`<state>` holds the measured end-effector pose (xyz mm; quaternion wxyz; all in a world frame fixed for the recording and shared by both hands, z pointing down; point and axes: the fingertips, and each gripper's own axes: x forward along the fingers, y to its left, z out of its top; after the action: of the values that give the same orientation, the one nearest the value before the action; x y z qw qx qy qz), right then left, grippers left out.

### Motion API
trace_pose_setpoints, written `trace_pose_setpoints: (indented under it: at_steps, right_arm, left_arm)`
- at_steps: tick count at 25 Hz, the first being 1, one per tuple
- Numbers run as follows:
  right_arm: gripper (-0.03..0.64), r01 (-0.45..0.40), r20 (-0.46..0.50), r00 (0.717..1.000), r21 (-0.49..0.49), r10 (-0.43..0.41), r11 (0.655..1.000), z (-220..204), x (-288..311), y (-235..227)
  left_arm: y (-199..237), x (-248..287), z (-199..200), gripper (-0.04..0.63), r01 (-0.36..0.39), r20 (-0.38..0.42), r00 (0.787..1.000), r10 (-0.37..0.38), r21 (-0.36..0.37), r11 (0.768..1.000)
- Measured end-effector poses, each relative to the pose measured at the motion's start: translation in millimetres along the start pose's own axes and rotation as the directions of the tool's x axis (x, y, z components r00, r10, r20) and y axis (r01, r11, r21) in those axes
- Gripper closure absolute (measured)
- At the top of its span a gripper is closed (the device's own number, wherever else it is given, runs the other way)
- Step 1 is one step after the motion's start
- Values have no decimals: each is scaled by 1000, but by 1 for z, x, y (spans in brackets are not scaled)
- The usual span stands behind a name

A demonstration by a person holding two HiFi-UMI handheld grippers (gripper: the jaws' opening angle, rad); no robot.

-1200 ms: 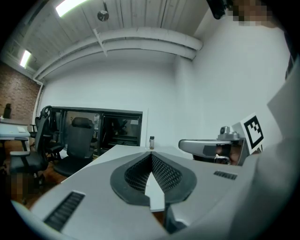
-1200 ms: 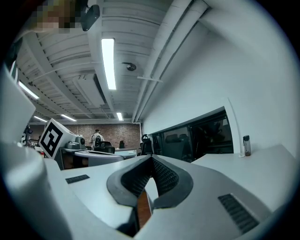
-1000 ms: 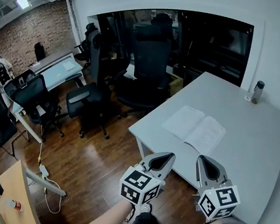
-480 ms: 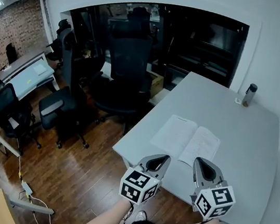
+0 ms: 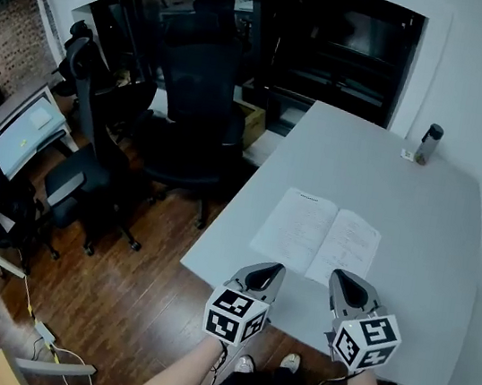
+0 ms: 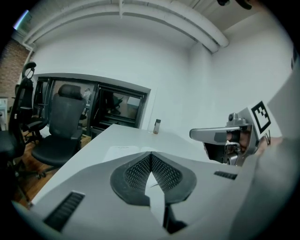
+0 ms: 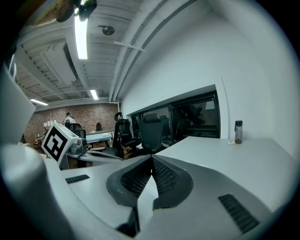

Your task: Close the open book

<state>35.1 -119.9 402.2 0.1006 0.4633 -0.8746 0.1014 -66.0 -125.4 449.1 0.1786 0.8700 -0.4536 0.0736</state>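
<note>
At the desk point(image 5: 428, 217) edge, you've stepped in; book point(image 5: 318, 235) within reach.
Your left claw point(image 5: 267, 272) and right claw point(image 5: 341, 284): pressed together, empty.

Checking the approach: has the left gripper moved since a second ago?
Yes: the left gripper has come forward, closer to the near edge of the book on the table.

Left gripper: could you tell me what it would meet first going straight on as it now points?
Probably the left page of the open book. The left gripper tilts slightly down over the table just short of it, so it might touch bare tabletop first; depth is unclear.
</note>
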Motion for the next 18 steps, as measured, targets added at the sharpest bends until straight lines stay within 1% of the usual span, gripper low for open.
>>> trace_pose_setpoints:
  at_steps: [4, 10, 15, 18]
  right_arm:
    - [614, -29, -30, 999, 15, 30, 999, -11, 16, -18]
    - [614, -147, -66, 986, 53, 150, 988, -31, 43, -28]
    - [614, -208, -107, 971, 70, 214, 976, -47, 70, -34]
    - [614, -215, -136, 966, 64, 222, 975, -54, 81, -36]
  left_arm:
    - [5, 15, -4, 589, -36, -26, 999, 36, -1, 999]
    - [13, 27, -8, 589, -119, -61, 991, 119, 3, 993]
    - [36, 38, -13, 589, -194, -84, 977, 194, 3, 981]
    - [56, 47, -21, 589, -219, -103, 971, 218, -4, 976]
